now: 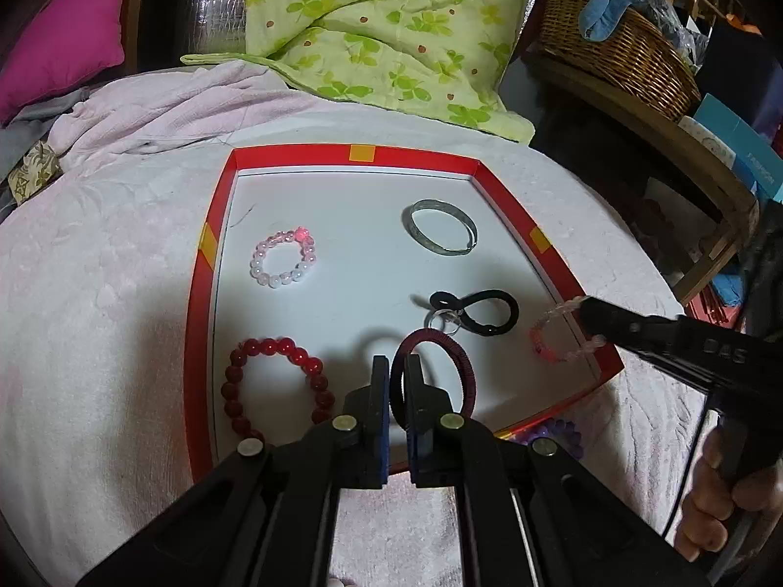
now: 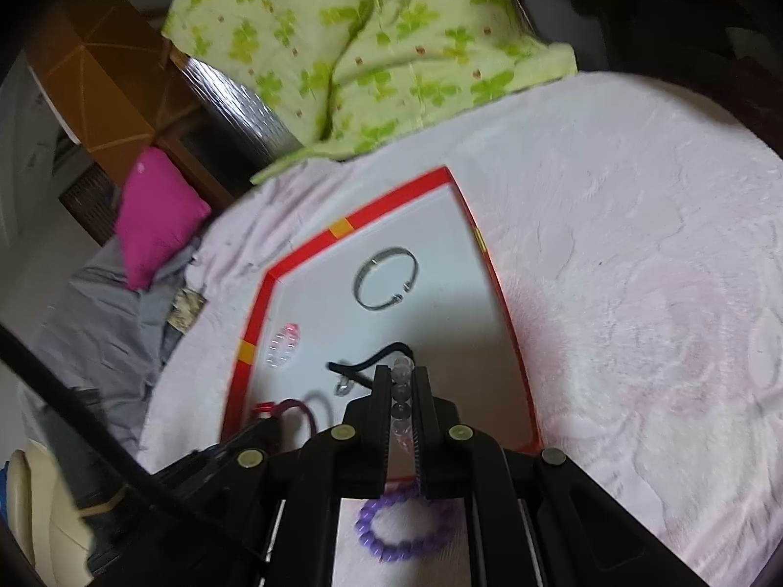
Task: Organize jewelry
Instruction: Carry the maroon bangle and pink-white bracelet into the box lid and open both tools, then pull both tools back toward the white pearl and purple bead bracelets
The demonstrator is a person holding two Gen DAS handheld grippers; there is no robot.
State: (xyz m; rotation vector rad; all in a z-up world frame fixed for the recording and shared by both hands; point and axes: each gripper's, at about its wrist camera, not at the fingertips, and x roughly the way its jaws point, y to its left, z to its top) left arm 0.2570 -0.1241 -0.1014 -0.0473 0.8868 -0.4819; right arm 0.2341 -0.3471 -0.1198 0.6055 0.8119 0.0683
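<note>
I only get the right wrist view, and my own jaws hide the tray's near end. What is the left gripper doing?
Observer: The left gripper is shut on a maroon band above the tray.
Operator: And the red glimpse beside it?
Observer: A red bracelet, lying in the tray's near left corner.
Operator: How does my bracelet hang?
Observer: The bead bracelet dangles as an open loop from the right gripper, by the tray's right rim.

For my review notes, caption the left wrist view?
Left gripper holds dark red band over red-rimmed tray.
</note>
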